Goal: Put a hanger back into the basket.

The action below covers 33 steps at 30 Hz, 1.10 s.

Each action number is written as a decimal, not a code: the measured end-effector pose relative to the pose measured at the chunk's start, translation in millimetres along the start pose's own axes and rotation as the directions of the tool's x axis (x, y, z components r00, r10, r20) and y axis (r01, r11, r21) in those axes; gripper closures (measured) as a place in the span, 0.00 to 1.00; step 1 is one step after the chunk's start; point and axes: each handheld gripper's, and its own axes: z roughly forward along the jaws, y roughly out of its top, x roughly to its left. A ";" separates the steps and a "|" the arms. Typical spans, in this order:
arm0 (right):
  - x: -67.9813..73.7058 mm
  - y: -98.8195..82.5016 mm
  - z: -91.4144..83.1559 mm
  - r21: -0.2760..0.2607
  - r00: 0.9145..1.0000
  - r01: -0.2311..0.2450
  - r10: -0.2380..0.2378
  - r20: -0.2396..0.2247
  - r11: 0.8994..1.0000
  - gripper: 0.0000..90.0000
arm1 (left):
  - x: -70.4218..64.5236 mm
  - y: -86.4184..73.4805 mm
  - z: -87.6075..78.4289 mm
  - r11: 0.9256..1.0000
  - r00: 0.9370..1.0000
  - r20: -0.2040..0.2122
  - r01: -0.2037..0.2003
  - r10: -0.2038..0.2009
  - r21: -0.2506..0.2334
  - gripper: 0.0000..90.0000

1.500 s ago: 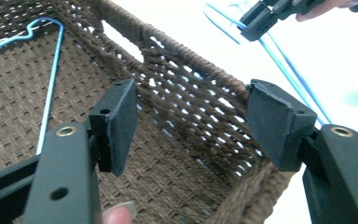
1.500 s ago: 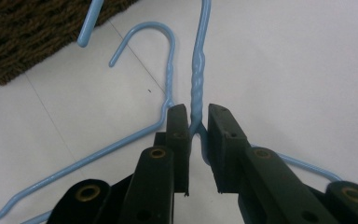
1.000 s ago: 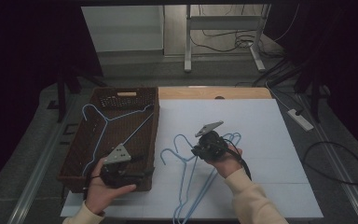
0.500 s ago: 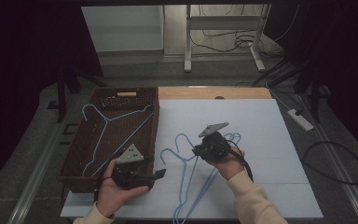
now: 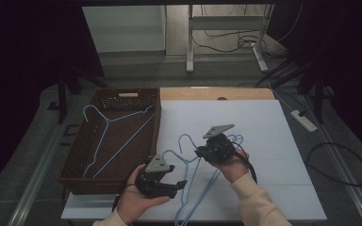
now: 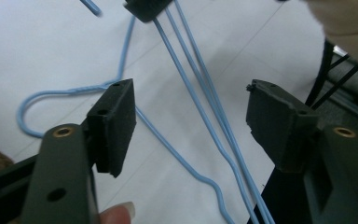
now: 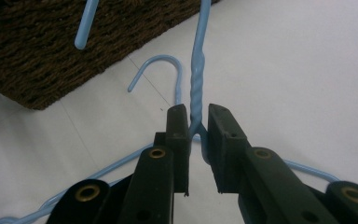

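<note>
Blue wire hangers (image 5: 202,186) lie tangled on the white table (image 5: 264,122). My right gripper (image 5: 199,153) is shut on the twisted neck of one hanger (image 7: 196,100), just below its hook. My left gripper (image 5: 183,183) points right at the pile's lower wires. In the left gripper view my left gripper (image 6: 191,112) stands open above the long hanger wires (image 6: 200,107). Its jaws have just closed a little, and no pad touches the wires. Another blue hanger (image 5: 108,136) lies in the brown wicker basket (image 5: 158,127).
The basket stands at the table's left side, close to my left hand. A second hook (image 7: 158,70) rests on the table near the basket wall (image 7: 51,46). A power strip (image 5: 304,120) and a cable loop (image 5: 339,165) lie on the floor to the right.
My left gripper has moved right, from the basket's front edge to the hangers on the table. The right gripper has stayed in place, still holding the hanger.
</note>
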 end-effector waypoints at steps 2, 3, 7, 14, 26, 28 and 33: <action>-0.2 -0.4 -1.3 -0.007 1.000 -0.003 0.003 -0.005 1.000 0.88 | -3.2 1.5 8.4 1.000 1.000 0.006 0.000 0.000 0.014 0.39; -0.1 -0.6 -1.9 -0.009 1.000 -0.005 0.005 -0.006 1.000 0.88 | -3.7 2.0 11.1 1.000 1.000 0.007 0.000 0.000 0.022 0.40; 0.2 -1.6 -3.1 -0.015 1.000 -0.004 0.004 -0.007 1.000 0.88 | -6.5 4.7 27.8 0.998 1.000 0.003 0.000 0.000 0.061 0.41; 0.7 -2.7 -5.0 -0.022 1.000 -0.003 0.003 -0.012 1.000 0.88 | -11.6 5.9 49.7 0.993 1.000 -0.009 0.005 -0.004 0.114 0.42; -0.7 -6.0 -11.6 -0.050 0.999 -0.022 0.021 -0.025 0.999 0.88 | -1.8 -0.2 70.4 0.986 0.994 0.058 0.081 -0.090 0.146 0.82; -1.2 -6.8 -13.8 -0.053 1.000 -0.024 0.023 -0.022 0.998 0.88 | -0.1 -0.4 70.2 0.985 0.991 0.079 0.097 -0.108 0.139 0.88; -3.8 -10.5 -22.0 -0.079 0.999 -0.035 0.033 -0.027 0.996 0.88 | 4.2 -1.3 67.7 0.984 0.986 0.086 0.135 -0.145 0.112 0.93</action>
